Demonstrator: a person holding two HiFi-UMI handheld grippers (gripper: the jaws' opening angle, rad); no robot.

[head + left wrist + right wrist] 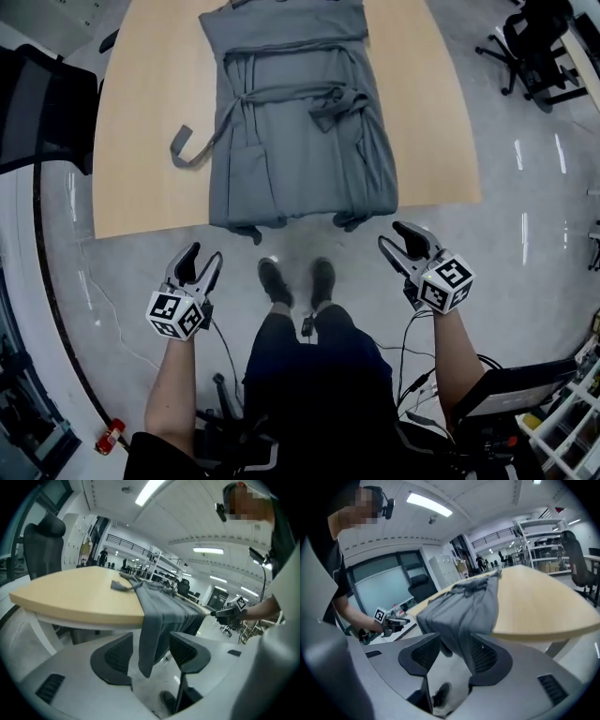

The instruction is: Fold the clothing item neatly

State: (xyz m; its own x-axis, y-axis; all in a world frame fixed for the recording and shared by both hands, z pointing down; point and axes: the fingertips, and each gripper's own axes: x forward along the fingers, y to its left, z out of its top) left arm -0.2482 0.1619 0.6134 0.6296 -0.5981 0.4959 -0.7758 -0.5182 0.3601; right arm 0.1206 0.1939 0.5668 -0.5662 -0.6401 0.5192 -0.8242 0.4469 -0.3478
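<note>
garment [295, 112] flat on worktop [141, 141], hem over near edge | left tool [204, 256] released, empty, short of that edge | right tool [391, 235] released, empty, likewise

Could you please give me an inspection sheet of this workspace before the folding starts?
Surface: pale wooden table, rounded edges.
Job's things: grey garment laid lengthwise, belt across its middle, hem hanging over the near edge; loose strap lying on the table at its left.
Clutter: nothing seen.
Grippers: left claw and right claw both open, empty, short of the near table edge.
Cables: cables run from the grippers down beside the person's legs.
Surroundings: black chair at left, office chair at upper right, glossy floor.
</note>
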